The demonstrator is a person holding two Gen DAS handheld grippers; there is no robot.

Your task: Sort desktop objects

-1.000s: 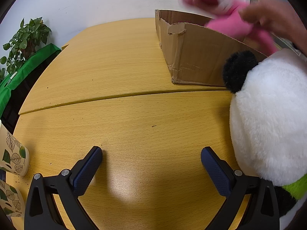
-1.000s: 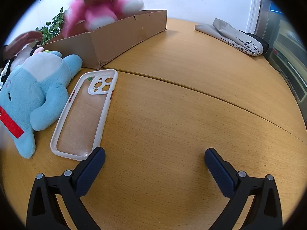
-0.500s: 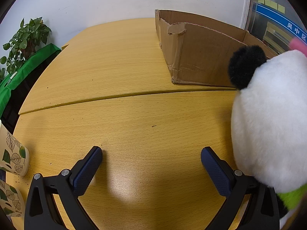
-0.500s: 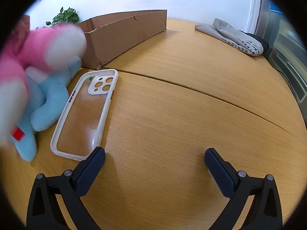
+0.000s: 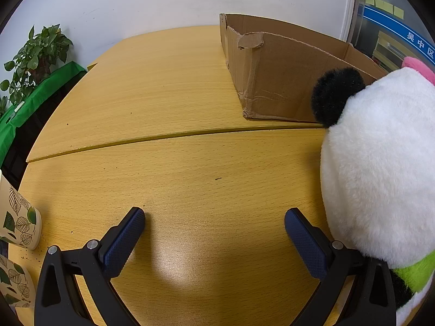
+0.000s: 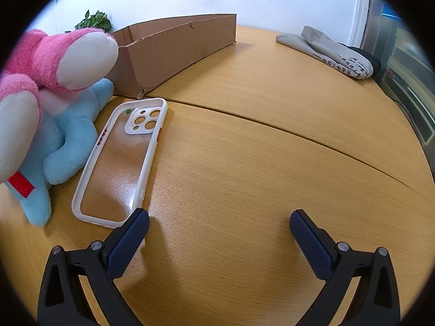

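Observation:
In the left wrist view, my left gripper [image 5: 214, 225] is open and empty over the wooden table [image 5: 163, 87]. A white panda plush [image 5: 380, 168] with a black ear sits right beside its right finger. A brown cardboard box [image 5: 285, 76] stands behind. In the right wrist view, my right gripper [image 6: 218, 228] is open and empty. A clear phone case [image 6: 122, 160] with a white rim lies just ahead of its left finger. A blue plush [image 6: 68, 141] lies left of the case, with a pink plush [image 6: 54, 57] on top of it. The box [image 6: 176, 49] stands behind them.
Two leaf-print paper cups [image 5: 16, 217] stand at the left edge in the left wrist view, with a potted plant [image 5: 32, 57] and green cloth beyond the table. A folded grey bag [image 6: 334, 51] lies at the far right of the table in the right wrist view.
A hand carried the pink plush from above the box and set it down on the blue plush. The hand has left. Both grippers stayed still and open.

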